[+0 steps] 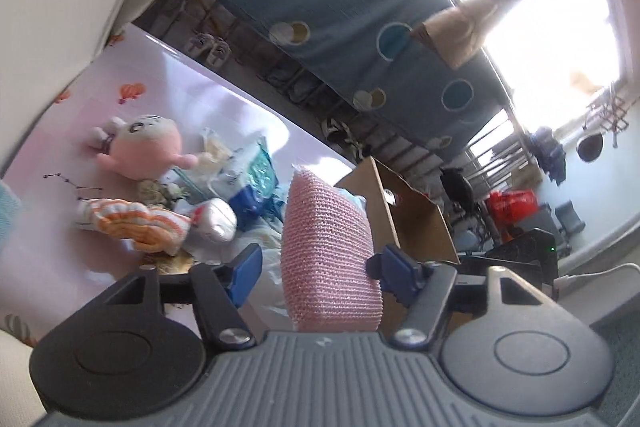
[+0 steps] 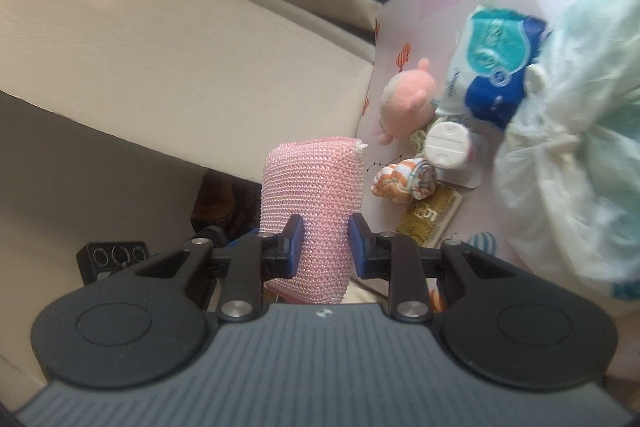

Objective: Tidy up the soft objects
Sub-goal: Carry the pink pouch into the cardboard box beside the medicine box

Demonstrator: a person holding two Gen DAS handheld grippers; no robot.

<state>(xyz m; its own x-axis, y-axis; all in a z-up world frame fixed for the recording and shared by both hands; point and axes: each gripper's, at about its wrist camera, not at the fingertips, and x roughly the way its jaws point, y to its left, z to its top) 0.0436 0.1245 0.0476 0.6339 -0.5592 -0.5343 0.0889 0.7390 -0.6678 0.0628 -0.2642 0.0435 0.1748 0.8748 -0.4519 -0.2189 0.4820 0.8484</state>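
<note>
My right gripper (image 2: pixel 324 241) is shut on a pink mesh sponge (image 2: pixel 312 199), which stands upright between the blue pads. In the left wrist view my left gripper (image 1: pixel 314 265) is open, and the pink sponge (image 1: pixel 326 255) stands between its fingers; the right pad (image 1: pixel 394 265) touches the sponge, the left pad (image 1: pixel 246 263) stands apart from it. On the pink table (image 1: pixel 168 95) lie a pink plush toy (image 1: pixel 142 147) (image 2: pixel 404 97), an orange and white rolled cloth (image 1: pixel 134 223) (image 2: pixel 404 177) and tissue packs (image 2: pixel 494 67).
An open cardboard box (image 1: pixel 400 211) stands past the table's edge. A crumpled pale plastic bag (image 2: pixel 568 147), a white round container (image 2: pixel 446 145) and a gold packet (image 2: pixel 430 217) lie on the table. A cream sofa (image 2: pixel 160 47) borders the table. A blue curtain (image 1: pixel 360 27) hangs behind.
</note>
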